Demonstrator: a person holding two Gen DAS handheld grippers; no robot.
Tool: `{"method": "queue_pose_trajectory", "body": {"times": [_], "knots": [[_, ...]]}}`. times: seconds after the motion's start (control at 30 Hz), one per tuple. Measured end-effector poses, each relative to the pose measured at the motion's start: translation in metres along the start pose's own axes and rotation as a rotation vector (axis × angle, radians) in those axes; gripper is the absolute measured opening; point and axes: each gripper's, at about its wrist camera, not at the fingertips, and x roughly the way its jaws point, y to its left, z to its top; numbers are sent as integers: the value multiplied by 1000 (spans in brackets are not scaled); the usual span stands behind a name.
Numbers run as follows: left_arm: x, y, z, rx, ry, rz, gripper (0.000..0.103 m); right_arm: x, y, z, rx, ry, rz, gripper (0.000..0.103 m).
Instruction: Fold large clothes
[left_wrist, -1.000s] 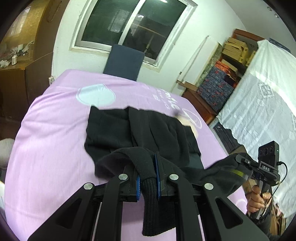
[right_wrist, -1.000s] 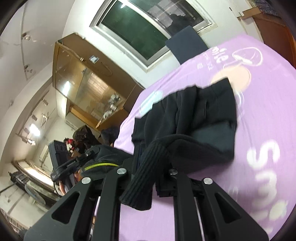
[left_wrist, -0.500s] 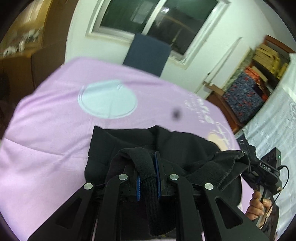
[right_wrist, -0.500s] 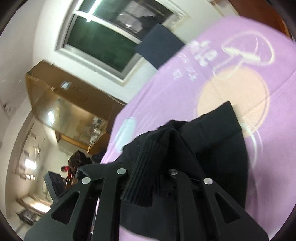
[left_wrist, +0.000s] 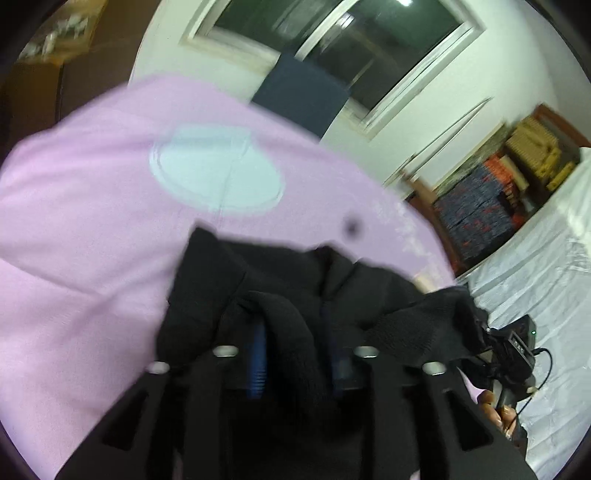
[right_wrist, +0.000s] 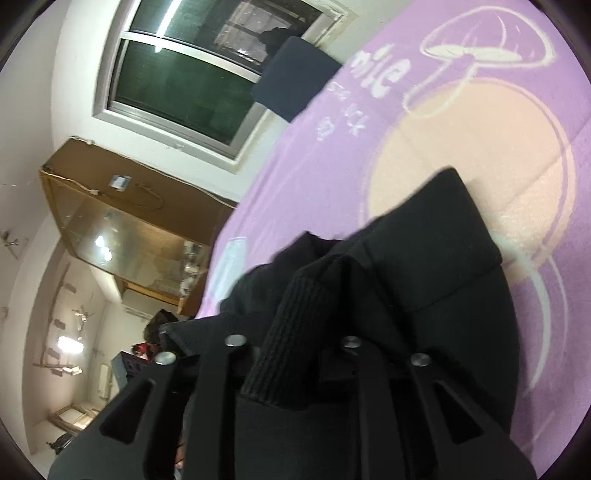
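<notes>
The left tool (left_wrist: 293, 354) has its jaws parting, and a ribbed black cuff of the black garment (left_wrist: 280, 273) lies draped between its blue pads (left_wrist: 258, 354); a gap shows beside the cloth, so the pads no longer clamp it. The right tool (right_wrist: 291, 350) is likewise opening, with a ribbed hem of the same garment (right_wrist: 424, 266) bunched between its fingers; whether the pads there touch the fabric I cannot tell, since the knit hides them.

In the left wrist view the right tool (left_wrist: 511, 354) shows at the right edge, a hand (left_wrist: 495, 410) gripping its handle and black cloth spilling across its front.

The garment sits in a folded heap on the near part of the bench, partly over a pale peach circle (right_wrist: 480, 155) printed on the lilac cloth (left_wrist: 92, 221) that covers the bench. A pale blue oval (left_wrist: 218, 177) lies farther off on the left, clear of the garment, and a mushroom outline (right_wrist: 480, 44) with white lettering lies beyond the peach circle.

At the far edge stands a dark blue chair back (left_wrist: 301, 92) below a dark window (right_wrist: 184, 74). A glass-fronted wooden cabinet (right_wrist: 129, 229) is on the left, and stacked boxes (left_wrist: 480, 206) and a white lace sheet (left_wrist: 546, 266) on the right
</notes>
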Motion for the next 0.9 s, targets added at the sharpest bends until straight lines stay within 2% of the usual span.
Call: {"method": "queue_pose_trajectory", "body": {"times": [0.03,0.07,0.1,0.2,0.3,0.37,0.47,0.63,0.67,0.7,0.73,0.77,0.8,0.9], "knots": [[-16,-4,2,12,-52,4,52,-10,9,2,-21,-19,32,54],[-26,-6,3,20,-90,12,64,-21,17,4,-48,-55,46,68],[-39,-8,3,32,-139,14,68,-29,23,3,-71,-83,50,71],[-41,-4,6,28,-140,5,68,-48,31,9,-110,-135,51,72],[-15,6,6,-7,-76,65,68,-48,18,13,-95,-158,-38,72],[1,8,6,-7,-43,94,67,-38,7,15,-78,-152,-109,71],[21,1,10,17,-14,134,67,-24,2,16,-83,-127,-159,71],[43,-11,10,91,-11,248,68,8,5,13,-149,-62,-272,71],[50,-10,7,108,-12,298,65,13,6,11,-162,-57,-282,65],[54,-9,4,123,-9,340,54,17,6,7,-183,-45,-300,57],[59,-7,0,148,-6,395,48,20,7,4,-199,-35,-317,30],[62,-7,-2,169,-12,431,43,23,9,1,-223,-31,-341,10],[61,-7,-3,180,-20,449,38,21,13,-1,-242,-49,-350,10],[59,-2,-4,166,-24,453,36,17,23,-1,-309,-99,-446,10]]}}
